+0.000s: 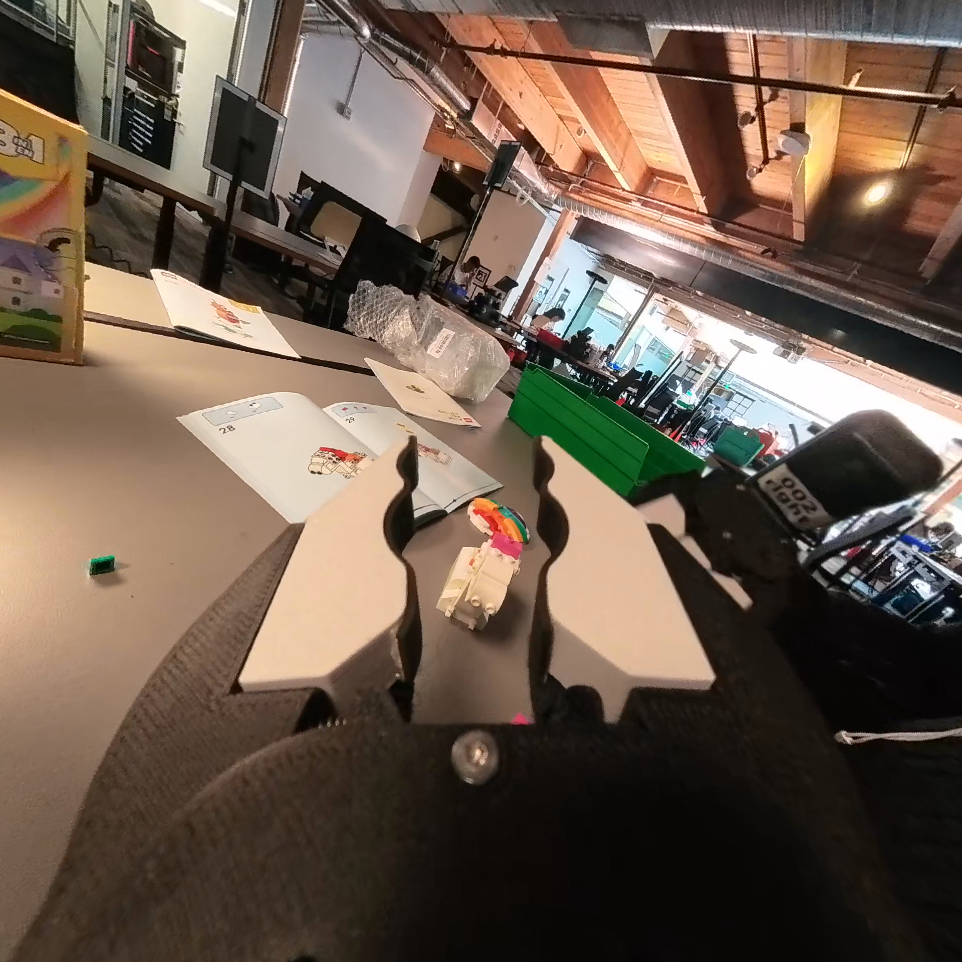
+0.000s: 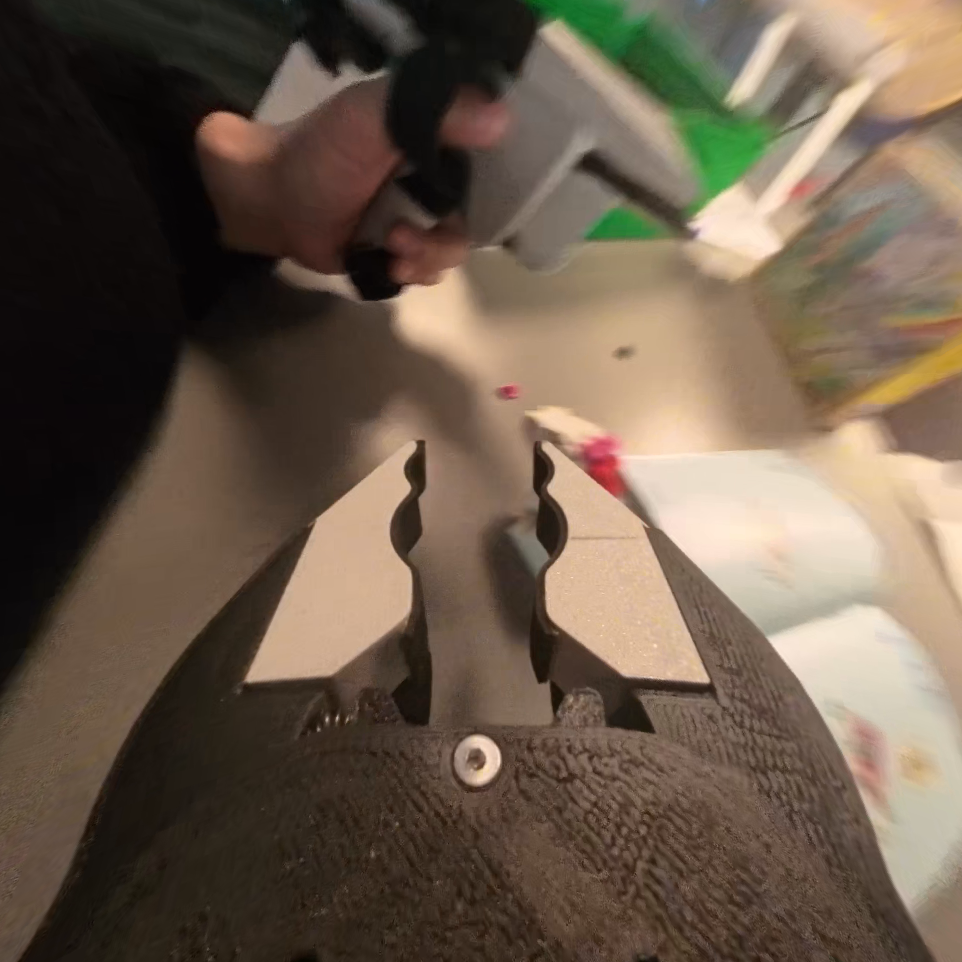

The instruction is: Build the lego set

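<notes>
A white lego model with pink bricks on top [image 1: 476, 583] lies on the grey table [image 1: 156, 494], a rainbow-coloured piece [image 1: 502, 515] just behind it. My left gripper [image 1: 476, 447] is open and empty, the model showing between its fingers, lower down. My right gripper [image 2: 479, 447] is open and empty above the table; its view is blurred. There the white and pink model [image 2: 572, 434] lies just beyond the right fingertip, a tiny pink brick [image 2: 506, 391] sits ahead, and a hand holds the left gripper [image 2: 546, 156] at the top. The right gripper's body [image 1: 843, 494] shows at the right.
An open instruction booklet [image 1: 291, 453] lies left of the model, also in the right wrist view [image 2: 755, 546]. A small green brick [image 1: 102, 565] sits alone at left. A yellow lego box [image 1: 36, 234], two more booklets, a bubble-wrap bag [image 1: 432, 338] and green bins [image 1: 583, 432] stand farther back.
</notes>
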The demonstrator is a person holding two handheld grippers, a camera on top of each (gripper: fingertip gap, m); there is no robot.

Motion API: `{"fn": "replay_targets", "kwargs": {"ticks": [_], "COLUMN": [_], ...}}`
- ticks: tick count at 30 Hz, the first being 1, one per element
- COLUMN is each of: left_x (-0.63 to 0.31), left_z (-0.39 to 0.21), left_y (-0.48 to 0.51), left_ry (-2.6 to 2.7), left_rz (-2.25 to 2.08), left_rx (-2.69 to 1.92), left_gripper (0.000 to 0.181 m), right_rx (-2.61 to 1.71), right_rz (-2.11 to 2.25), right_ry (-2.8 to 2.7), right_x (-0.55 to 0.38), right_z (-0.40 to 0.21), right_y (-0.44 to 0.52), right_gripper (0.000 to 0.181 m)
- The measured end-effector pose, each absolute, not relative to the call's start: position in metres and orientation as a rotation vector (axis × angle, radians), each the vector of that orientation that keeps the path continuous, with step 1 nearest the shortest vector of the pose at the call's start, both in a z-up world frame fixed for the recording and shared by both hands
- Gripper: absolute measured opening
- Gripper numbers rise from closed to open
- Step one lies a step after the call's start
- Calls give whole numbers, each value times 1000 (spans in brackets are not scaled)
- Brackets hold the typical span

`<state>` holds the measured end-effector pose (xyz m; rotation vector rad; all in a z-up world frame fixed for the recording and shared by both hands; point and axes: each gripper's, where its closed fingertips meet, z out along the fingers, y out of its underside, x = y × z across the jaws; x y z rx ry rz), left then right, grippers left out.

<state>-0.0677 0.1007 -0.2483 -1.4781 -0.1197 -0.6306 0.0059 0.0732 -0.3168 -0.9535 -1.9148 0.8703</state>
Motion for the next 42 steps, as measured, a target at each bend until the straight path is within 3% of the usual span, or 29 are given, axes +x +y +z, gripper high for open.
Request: {"fn": "replay_targets", "kwargs": {"ticks": [4,7,16,19,25,29,33,42], "left_x": [-66,-64,-65,-62,-57,-61,-49,2], "left_z": [-246,-247,-252,-253,-255,-254,-248,-337], "left_y": [100,101,102,103,105,104,88,48], "left_ry": [-108,-96,-108,-102,-94,-86,173,697], "left_rz": [-635,-632,-654,-659,-703,-661,-611,-637], "left_rx": [-1468,-1477,-1496,-1507,-1517,-1517,-1544,-2047], "left_gripper": [43,43,44,44,45,45,34,46], "right_rx": [-990,-992,-1084,-1115,-1202,-1265,-1283,-1175], "right_rz": [860,949,926,942,947,903,915,956], "right_ry": [-1942,-2019,-2222,-2229,-2100,-2078,-2079,-2157], "right_x": [4,-4,0,16,8,3,14,61], "right_z": [-325,-337,-365,-364,-364,-371,-371,-370], "right_y": [112,119,131,127,122,118,118,115], "right_gripper": [64,67,59,44,46,36,35,34]}}
